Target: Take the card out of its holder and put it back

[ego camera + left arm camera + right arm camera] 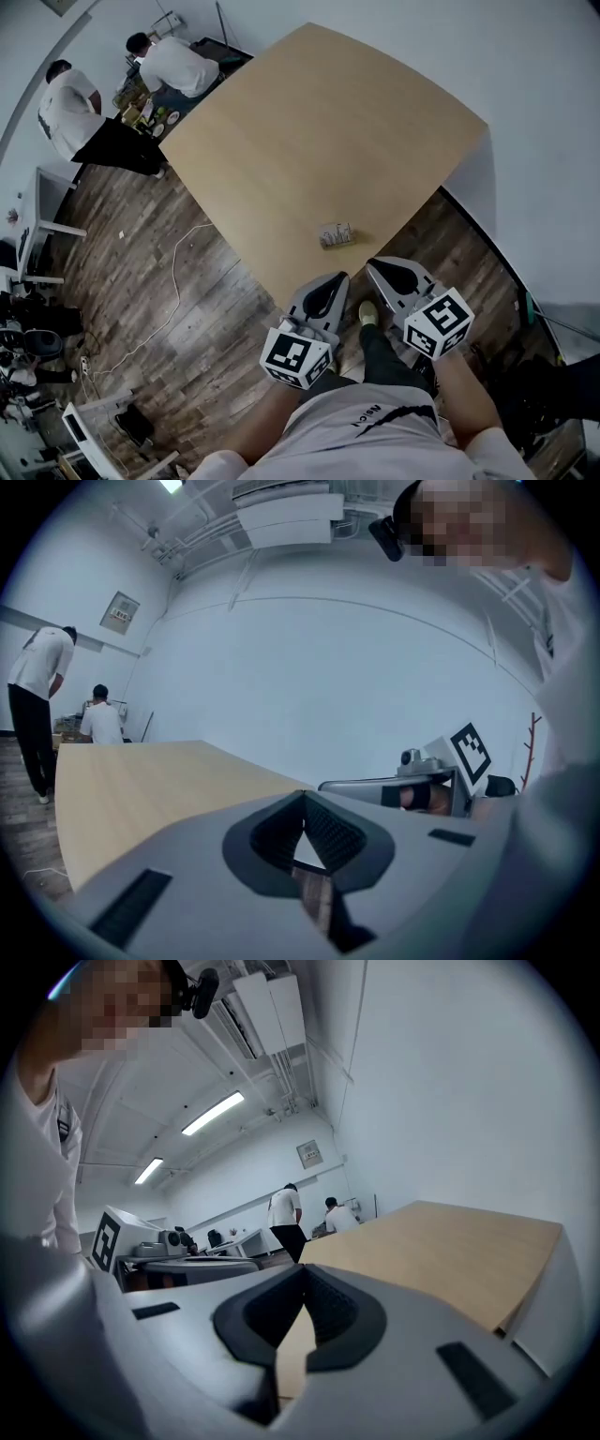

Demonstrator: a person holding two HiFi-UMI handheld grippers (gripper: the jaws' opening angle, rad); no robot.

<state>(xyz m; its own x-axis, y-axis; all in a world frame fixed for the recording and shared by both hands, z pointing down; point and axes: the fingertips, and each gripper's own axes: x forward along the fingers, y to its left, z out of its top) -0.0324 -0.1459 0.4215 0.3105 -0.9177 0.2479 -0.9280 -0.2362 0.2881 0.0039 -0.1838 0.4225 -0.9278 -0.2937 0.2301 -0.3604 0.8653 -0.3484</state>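
Three cameras round one table

The head view looks steeply down from high above the pale square wooden table, its near corner closest. The left gripper view sits low and close along the grey left gripper, facing over the table's near edge to a white wall. The right gripper view, on the grey right gripper, faces along the table. All three share the table and two white-shirted people past its far corner.

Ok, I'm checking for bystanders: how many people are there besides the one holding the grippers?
2. Both are off the far corner of the table: a standing person and a second person close by. Others may be hidden.
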